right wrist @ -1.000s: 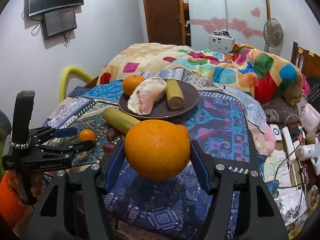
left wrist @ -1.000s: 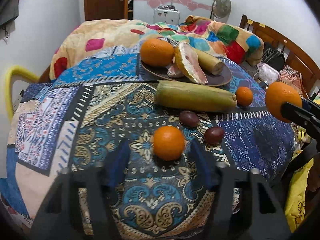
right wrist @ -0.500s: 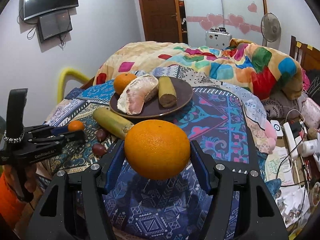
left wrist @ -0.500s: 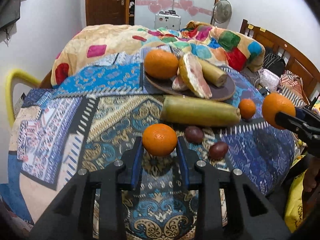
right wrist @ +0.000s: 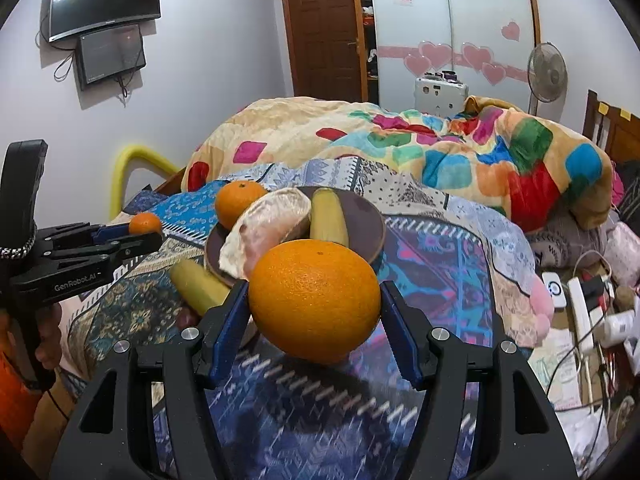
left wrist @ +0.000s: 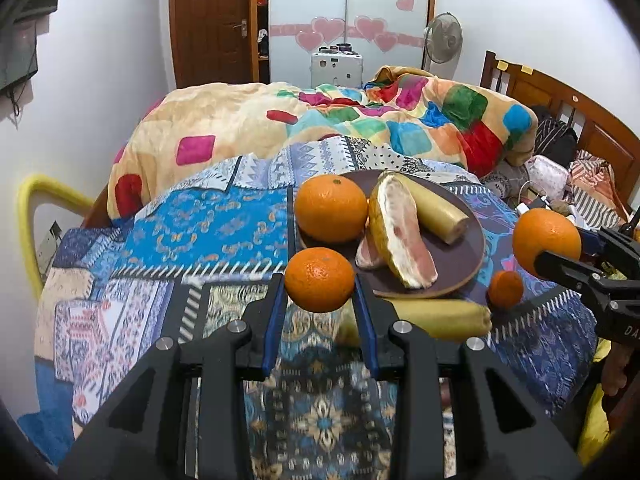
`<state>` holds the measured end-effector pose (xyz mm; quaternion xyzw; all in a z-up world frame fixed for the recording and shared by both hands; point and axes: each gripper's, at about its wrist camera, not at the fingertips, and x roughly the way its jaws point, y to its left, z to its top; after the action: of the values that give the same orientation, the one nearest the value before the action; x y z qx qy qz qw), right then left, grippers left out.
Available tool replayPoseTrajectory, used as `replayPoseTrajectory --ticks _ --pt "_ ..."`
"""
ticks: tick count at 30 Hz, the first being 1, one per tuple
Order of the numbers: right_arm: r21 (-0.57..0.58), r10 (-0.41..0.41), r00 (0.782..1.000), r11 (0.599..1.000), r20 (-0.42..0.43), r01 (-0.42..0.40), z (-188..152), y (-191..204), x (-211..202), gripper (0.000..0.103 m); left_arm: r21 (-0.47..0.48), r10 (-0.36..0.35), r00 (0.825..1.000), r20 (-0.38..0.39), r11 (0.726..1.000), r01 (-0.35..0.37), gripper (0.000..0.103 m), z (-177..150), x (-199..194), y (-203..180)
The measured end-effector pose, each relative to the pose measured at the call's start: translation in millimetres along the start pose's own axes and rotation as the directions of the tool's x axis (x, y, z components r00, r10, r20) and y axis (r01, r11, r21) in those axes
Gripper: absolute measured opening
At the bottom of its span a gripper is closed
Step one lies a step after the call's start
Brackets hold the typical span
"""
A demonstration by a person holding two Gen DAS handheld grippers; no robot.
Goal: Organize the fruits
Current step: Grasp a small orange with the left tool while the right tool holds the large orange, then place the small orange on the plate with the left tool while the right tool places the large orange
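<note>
I have 2 fruits in the air. The small orange [left wrist: 319, 279] is pinched between the pads of my left tool [left wrist: 320, 292], lifted clear of the patterned bedspread [left wrist: 208, 224] and just short of the brown plate [left wrist: 460, 256]. The big orange [right wrist: 314, 300] is clamped in my right tool [right wrist: 314, 312], hanging over the bedspread near the plate's front edge. The plate already carries an orange [left wrist: 331, 208], a pomelo wedge [left wrist: 400, 232] and a cut banana [left wrist: 438, 212] — little bare surface left. A long banana [left wrist: 440, 318] and a tiny orange [left wrist: 505, 289] lie on the bedspread beside it.

My worry: round fruit set on a crowded plate on soft bedding may roll off, and both tools converging there could collide.
</note>
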<state>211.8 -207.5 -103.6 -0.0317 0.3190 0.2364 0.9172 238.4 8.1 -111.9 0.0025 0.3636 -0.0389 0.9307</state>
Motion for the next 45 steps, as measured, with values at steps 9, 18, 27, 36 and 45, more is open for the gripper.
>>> replayPoseTrajectory --ticks 9,18,27,36,45 --pt "-0.025 0.005 1.0 1.0 -0.017 -0.005 20.2 -0.5 28.6 0.061 0.024 -0.018 0.998 -0.055 1.0 0.019 0.033 16.9 42.5 -7.7" --pt "-0.025 0.02 0.998 0.999 -0.059 -0.021 32.2 -4.9 54.4 0.061 0.024 -0.048 0.993 -0.111 0.998 0.051 0.033 22.0 72.4 -5.2" --pt "-0.07 0.041 0.997 0.997 -0.058 -0.045 37.7 15.2 60.6 0.061 0.059 -0.054 0.993 -0.104 0.996 0.061 0.039 22.3 69.8 -11.3" --pt "-0.085 0.055 0.993 0.994 -0.103 -0.064 35.2 23.7 78.3 0.061 0.055 -0.051 0.997 -0.057 0.997 0.054 0.048 12.7 45.3 -1.9" --pt "-0.081 0.062 0.989 0.994 -0.133 -0.073 32.1 22.3 80.9 0.063 0.058 -0.027 0.998 -0.049 0.998 0.03 0.049 3.6 33.4 6.2"
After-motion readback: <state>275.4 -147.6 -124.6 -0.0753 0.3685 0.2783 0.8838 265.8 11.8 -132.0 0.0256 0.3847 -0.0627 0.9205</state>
